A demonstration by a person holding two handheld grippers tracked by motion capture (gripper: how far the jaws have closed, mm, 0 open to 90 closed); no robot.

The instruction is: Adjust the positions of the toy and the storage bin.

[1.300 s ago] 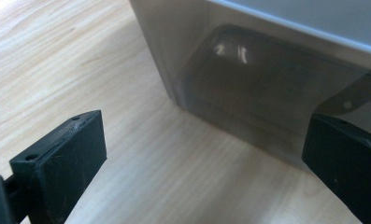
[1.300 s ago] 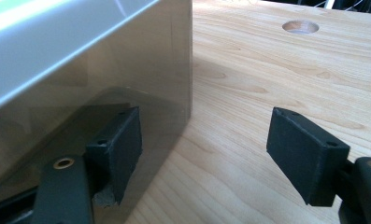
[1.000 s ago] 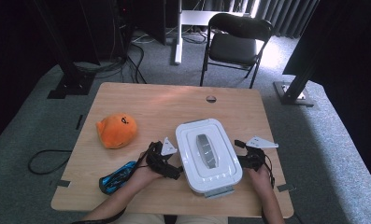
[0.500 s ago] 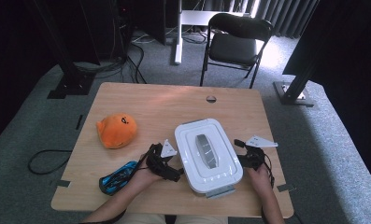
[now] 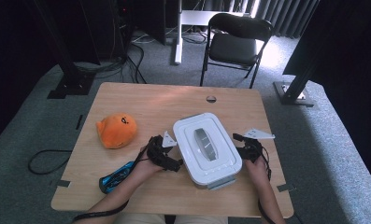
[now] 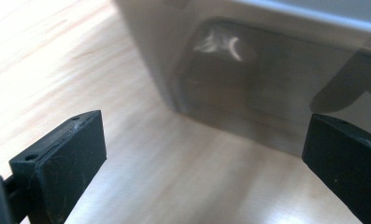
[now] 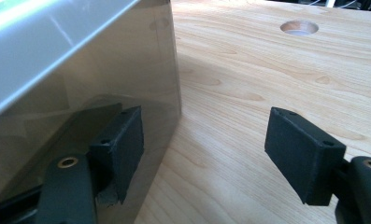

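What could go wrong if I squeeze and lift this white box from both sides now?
The right gripper touches the white box with one pad only, jaws open, so the box may skid across the table. The left gripper sits open beside the wall, gripping nothing. The lid could pop off if lifted.

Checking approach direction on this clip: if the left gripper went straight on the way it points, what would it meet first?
Most likely the side wall of the white lidded box, straight ahead of the open left gripper, with bare table under the jaws.
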